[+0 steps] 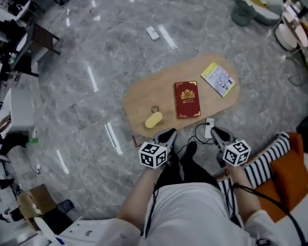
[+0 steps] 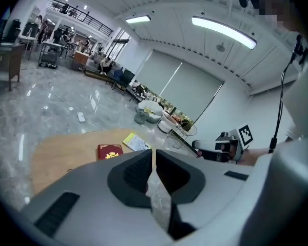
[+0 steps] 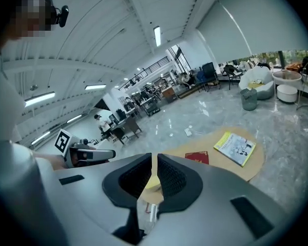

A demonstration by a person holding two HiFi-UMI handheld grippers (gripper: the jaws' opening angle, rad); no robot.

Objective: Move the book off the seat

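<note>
red book (image 1: 187, 99) lies flat on the wooden seat (image 1: 143, 99); left gripper (image 1: 167, 136) and right gripper (image 1: 214, 132) jaws both closed, empty.

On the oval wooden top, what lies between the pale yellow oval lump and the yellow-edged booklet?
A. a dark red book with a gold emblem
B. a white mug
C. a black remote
A: the head view shows the dark red book with a gold emblem flat on the oval wooden top, between the pale yellow oval lump and the yellow-edged booklet.
</note>
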